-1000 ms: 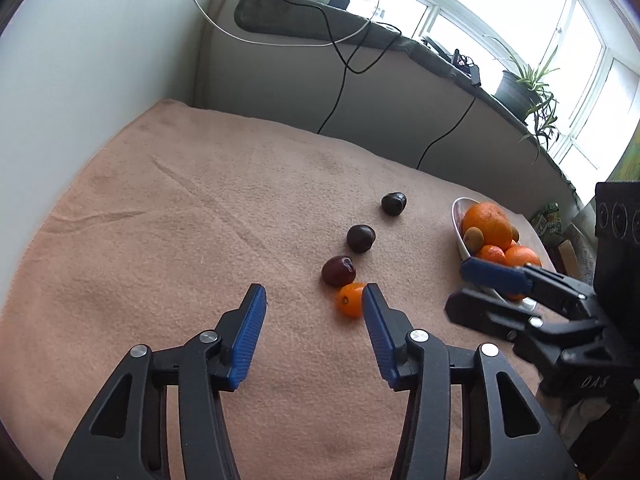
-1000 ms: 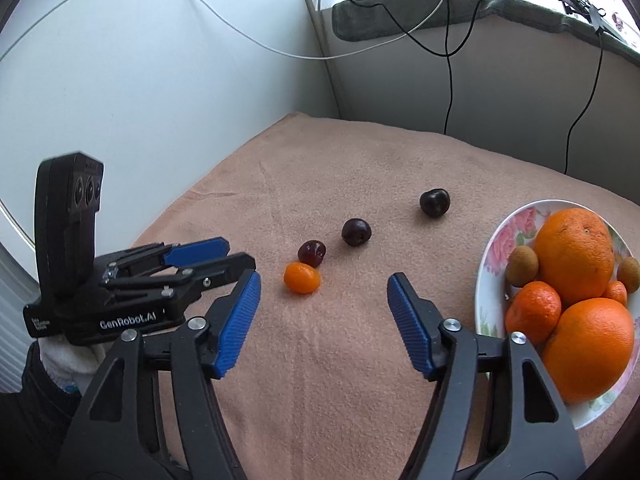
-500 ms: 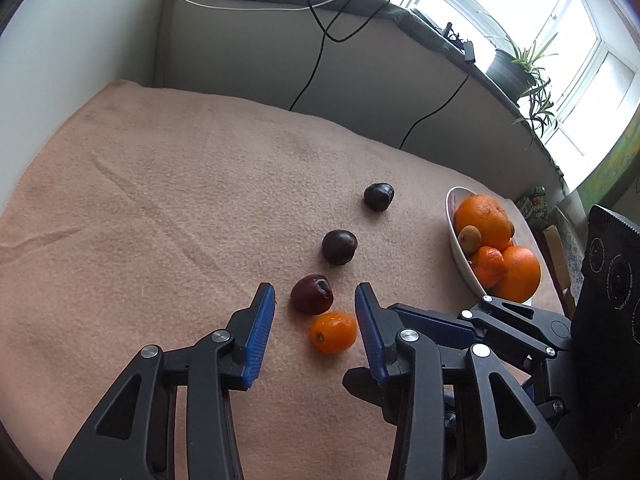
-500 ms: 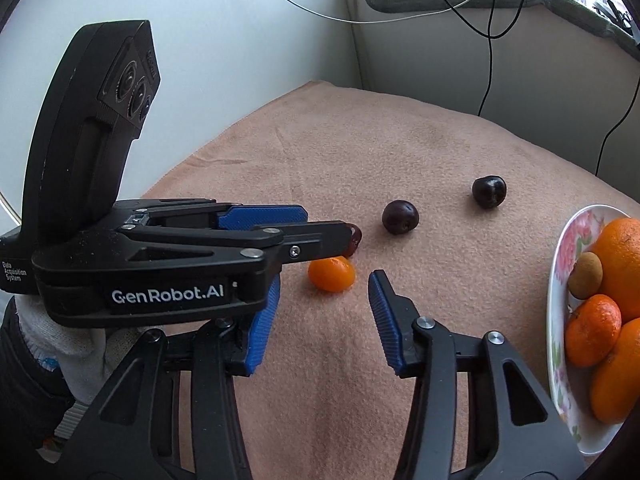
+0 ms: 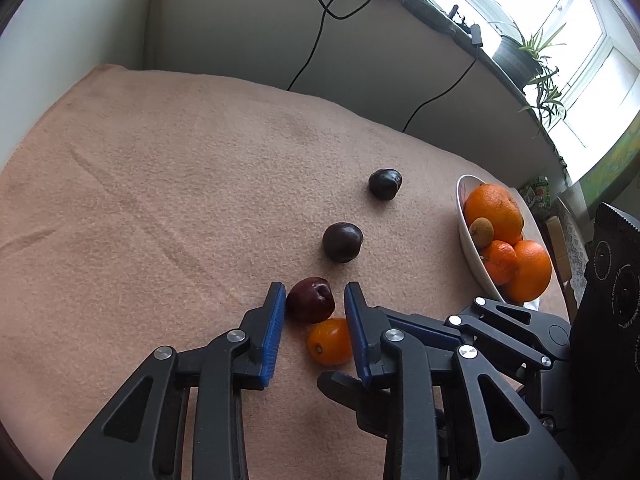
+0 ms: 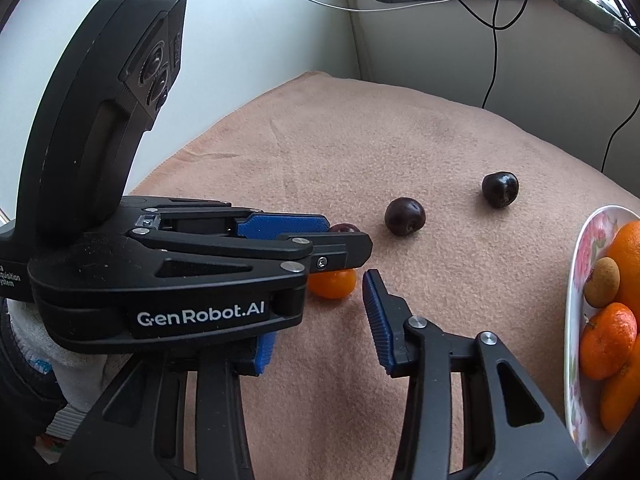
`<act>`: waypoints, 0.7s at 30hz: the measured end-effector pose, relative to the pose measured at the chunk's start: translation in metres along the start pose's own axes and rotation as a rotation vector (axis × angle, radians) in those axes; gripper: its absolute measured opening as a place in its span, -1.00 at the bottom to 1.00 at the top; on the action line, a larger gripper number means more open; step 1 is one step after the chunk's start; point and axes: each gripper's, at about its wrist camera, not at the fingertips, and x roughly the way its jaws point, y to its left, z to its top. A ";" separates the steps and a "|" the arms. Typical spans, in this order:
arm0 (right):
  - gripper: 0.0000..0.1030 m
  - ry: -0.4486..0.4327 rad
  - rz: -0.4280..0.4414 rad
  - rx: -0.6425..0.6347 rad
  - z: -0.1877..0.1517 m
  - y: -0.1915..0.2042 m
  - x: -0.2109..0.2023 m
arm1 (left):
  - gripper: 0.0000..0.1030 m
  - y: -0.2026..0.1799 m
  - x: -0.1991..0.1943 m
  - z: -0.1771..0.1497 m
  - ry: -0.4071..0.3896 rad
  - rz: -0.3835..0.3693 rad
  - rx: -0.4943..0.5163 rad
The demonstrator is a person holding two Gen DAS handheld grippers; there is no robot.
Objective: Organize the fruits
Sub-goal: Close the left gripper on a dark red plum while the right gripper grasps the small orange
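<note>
Two black plastic grippers with ribbed blue pads closing over small fruits on a napped, peach-coloured fleece blanket (image 5: 168,184).

The left gripper (image 5: 314,300) is closing, its jaws narrow, around a glossy dark-red plum (image 5: 310,300); the left pad touches it, the right stands just clear. The right gripper (image 6: 320,292) is closing beside a smooth oval orange kumquat (image 6: 334,282); contact cannot be told. Two rounder dark plums (image 5: 343,242) lie apart. A white porcelain floral bowl (image 6: 576,280) holds dimpled oranges (image 5: 494,208).
</note>
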 end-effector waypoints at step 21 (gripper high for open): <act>-0.42 0.031 -0.015 -0.021 0.005 0.006 0.015 | -0.56 0.007 -0.009 -0.002 -0.034 -0.012 -0.041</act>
